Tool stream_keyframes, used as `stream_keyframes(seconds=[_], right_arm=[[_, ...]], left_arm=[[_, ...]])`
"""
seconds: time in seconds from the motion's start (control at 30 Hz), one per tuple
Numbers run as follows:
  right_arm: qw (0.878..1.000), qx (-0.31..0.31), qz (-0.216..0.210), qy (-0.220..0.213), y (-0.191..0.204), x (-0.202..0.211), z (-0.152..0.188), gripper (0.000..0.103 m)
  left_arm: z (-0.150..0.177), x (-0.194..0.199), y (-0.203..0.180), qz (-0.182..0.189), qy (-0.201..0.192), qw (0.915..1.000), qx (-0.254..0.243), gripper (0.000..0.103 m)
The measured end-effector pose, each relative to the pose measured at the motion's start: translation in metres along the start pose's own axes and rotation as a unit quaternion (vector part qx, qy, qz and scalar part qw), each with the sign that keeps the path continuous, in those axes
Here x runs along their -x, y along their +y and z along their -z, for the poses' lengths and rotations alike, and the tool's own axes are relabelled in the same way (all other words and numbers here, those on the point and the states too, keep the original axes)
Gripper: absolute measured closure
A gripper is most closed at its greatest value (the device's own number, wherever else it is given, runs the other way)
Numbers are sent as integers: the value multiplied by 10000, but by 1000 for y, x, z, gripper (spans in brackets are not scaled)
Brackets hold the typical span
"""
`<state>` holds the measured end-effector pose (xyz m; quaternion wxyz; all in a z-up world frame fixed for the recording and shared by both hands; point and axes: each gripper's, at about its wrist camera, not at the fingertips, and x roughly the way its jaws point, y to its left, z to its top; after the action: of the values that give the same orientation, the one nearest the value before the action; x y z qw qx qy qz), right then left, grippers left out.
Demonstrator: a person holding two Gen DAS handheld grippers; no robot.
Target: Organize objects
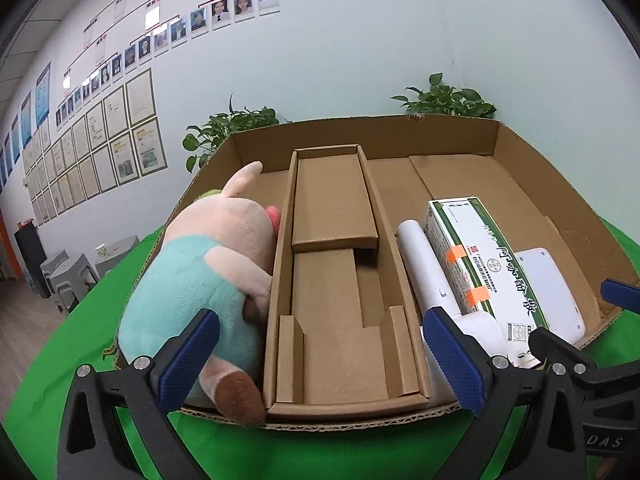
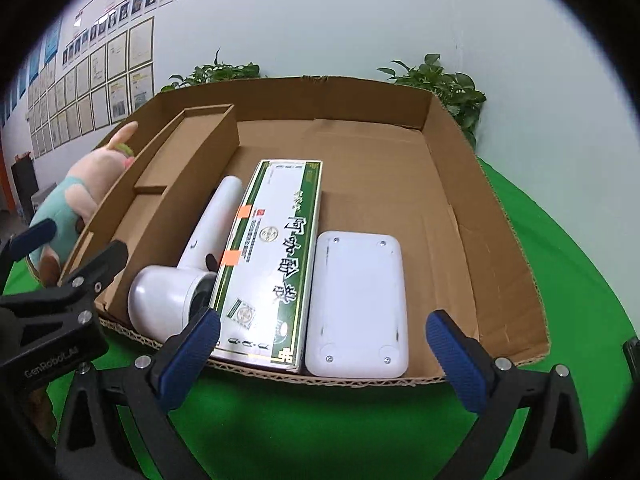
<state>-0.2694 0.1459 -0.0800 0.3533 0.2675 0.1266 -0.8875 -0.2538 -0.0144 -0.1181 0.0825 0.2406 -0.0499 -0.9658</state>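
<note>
Nearest the lens: left gripper, blue ribbed pads on black arms, jaws spread wide, nothing between them, hovering over the near edge of the inner tray. Right gripper likewise spread wide and empty, above the near rim beside the white flat device; "GenRobot.AI" printed on the black body at the left of the right wrist view.

Large shallow corrugated cardboard box on a green cloth over the desk. Inside, from left:
- plush pig, pink with pale turquoise body, brown hoof, soft pile, lying along the left wall, hoof over the near rim.
- long narrow cardboard tray, folded inserts, empty.
- white smooth hair-dryer-shaped appliance, handle pointing away.
- long green-and-white carton, large black Chinese characters, two orange tape tabs, round seals; small print unreadable. Touching the appliance.
- white flat device, rounded corners, screws showing, just beside the carton.

Leafy plants behind the box. Wall with framed certificates and portrait photos; text too small.
</note>
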Motion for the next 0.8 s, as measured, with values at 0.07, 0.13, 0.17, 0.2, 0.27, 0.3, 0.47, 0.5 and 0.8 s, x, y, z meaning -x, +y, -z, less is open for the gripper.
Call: stream_keyframes(seconds=[0.07, 0.13, 0.17, 0.2, 0.27, 0.3, 0.47, 0.5, 0.8], right_arm=[[10000, -58, 9, -22, -2, -1, 0, 1], [10000, -63, 35, -4, -2, -2, 0, 1], [10000, -70, 29, 18, -2, -4, -1, 1], [10000, -74, 18, 32, -2, -4, 0, 1], [9999, -78, -2, 66, -2, -5, 1, 0], [9999, -79, -10, 84, -2, -6, 1, 0], [9999, -83, -17, 102, -2, -6, 2, 0], [9999, -83, -17, 103, -2, -6, 2, 0], [9999, -88, -32, 120, -3, -5, 2, 0]], left_arm=[[1, -8, -3, -52, 77, 9999, -64, 0], [-1, -9, -3, -48, 107, 9999, -93, 0], [-2, -9, -3, -55, 134, 9998, -108, 0], [-2, -11, -3, -61, 175, 9997, -126, 0], [-2, -15, -5, -111, 271, 9994, -192, 0], [-2, -16, -5, -116, 254, 9994, -200, 0], [-3, -22, -5, -86, 266, 9994, -195, 0], [-3, -24, -6, -96, 265, 9994, -202, 0], [-3, -26, -7, -106, 261, 9994, -199, 0]])
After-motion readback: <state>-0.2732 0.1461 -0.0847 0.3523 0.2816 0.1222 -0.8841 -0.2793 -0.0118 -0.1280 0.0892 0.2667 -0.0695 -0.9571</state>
